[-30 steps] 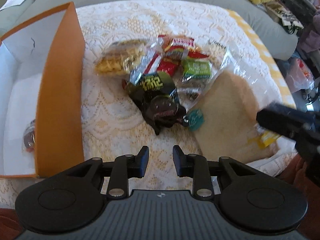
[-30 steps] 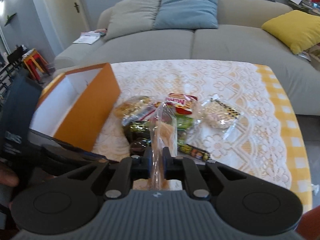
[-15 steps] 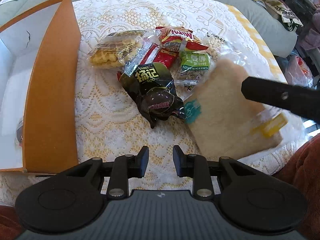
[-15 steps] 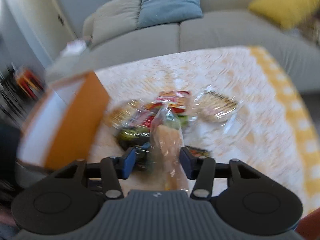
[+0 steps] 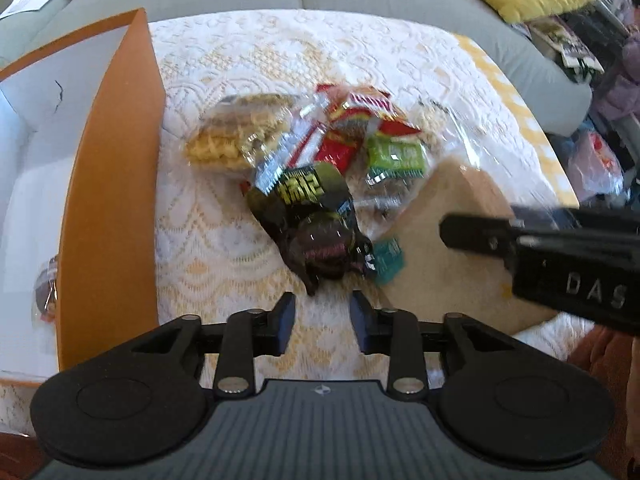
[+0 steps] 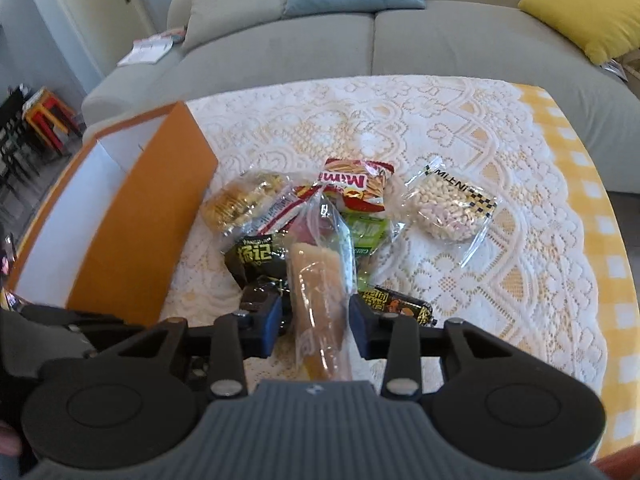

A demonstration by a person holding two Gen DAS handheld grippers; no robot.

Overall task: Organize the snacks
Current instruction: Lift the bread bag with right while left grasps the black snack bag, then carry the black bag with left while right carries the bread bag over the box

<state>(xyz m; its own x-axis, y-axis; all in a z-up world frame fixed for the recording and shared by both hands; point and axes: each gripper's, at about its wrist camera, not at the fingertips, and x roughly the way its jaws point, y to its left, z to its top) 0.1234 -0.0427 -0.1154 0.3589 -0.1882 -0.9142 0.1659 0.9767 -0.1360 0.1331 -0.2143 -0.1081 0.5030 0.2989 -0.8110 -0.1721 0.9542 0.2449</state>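
A pile of snack packets [image 5: 320, 168] lies on the lace tablecloth beside an orange box [image 5: 108, 208] with a white inside. My left gripper [image 5: 322, 320] is open and empty, just short of a dark packet [image 5: 316, 220]. My right gripper [image 6: 314, 320] stands open around a clear bag of tan bread [image 6: 320, 292], whose lower end rests between the jaws. In the left wrist view the bread bag [image 5: 448, 248] lies at the right under the right gripper's finger [image 5: 480, 232]. A wrapped snack [image 5: 46, 292] lies in the box.
A clear bag of nuts [image 6: 448, 208] lies apart at the right. A dark sausage stick [image 6: 396, 304] lies by the right finger. The grey sofa [image 6: 360, 36] with a yellow cushion [image 6: 592, 16] stands behind the table. The table's yellow checked edge [image 6: 608, 240] is at the right.
My right gripper has opened: it was pinched shut on the bread bag's plastic and now stands wide around it. The bag has tilted and shifted. My left gripper stayed open.
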